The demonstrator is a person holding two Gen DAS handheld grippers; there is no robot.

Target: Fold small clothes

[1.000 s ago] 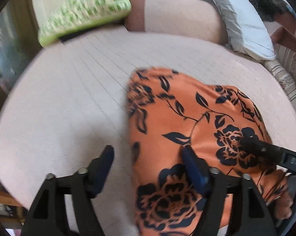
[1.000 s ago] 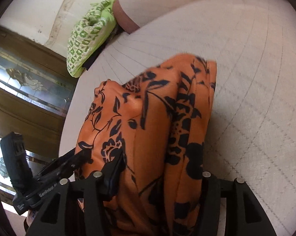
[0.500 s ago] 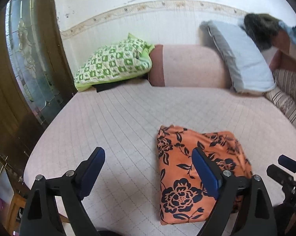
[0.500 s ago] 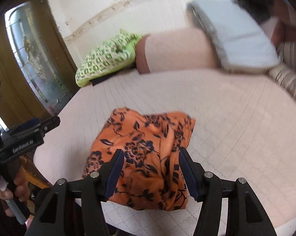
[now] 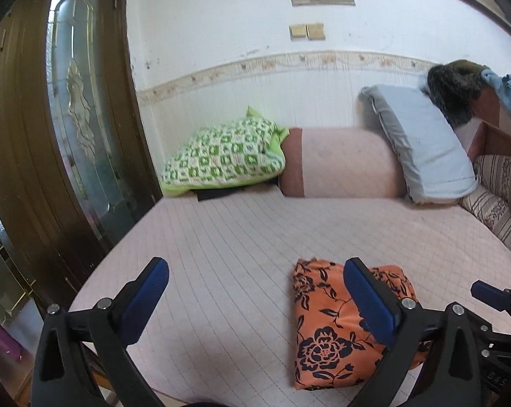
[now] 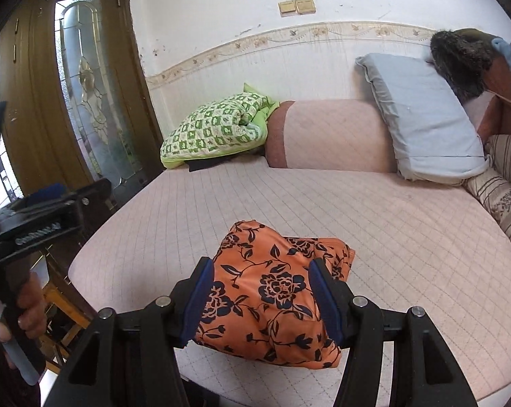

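Note:
A folded orange garment with a black flower print (image 5: 336,325) lies near the front edge of a pink quilted bed (image 5: 241,237). It also shows in the right wrist view (image 6: 275,291). My left gripper (image 5: 255,291) is open and empty, held above the bed's front edge to the left of the garment. My right gripper (image 6: 262,291) is open and empty, held back from and above the garment, which shows between its blue pads (image 6: 323,298). The right gripper's tip shows at the right edge of the left wrist view (image 5: 492,296).
A green checked pillow (image 5: 224,156), a pink bolster (image 5: 343,162) and a pale blue pillow (image 5: 425,149) lie along the back wall. A striped cushion (image 5: 492,210) sits at the right. A wooden door with glass (image 5: 69,135) stands at the left.
Both grippers have let go of the garment and pulled back and up from the bed. The garment now lies folded and free near the front edge.

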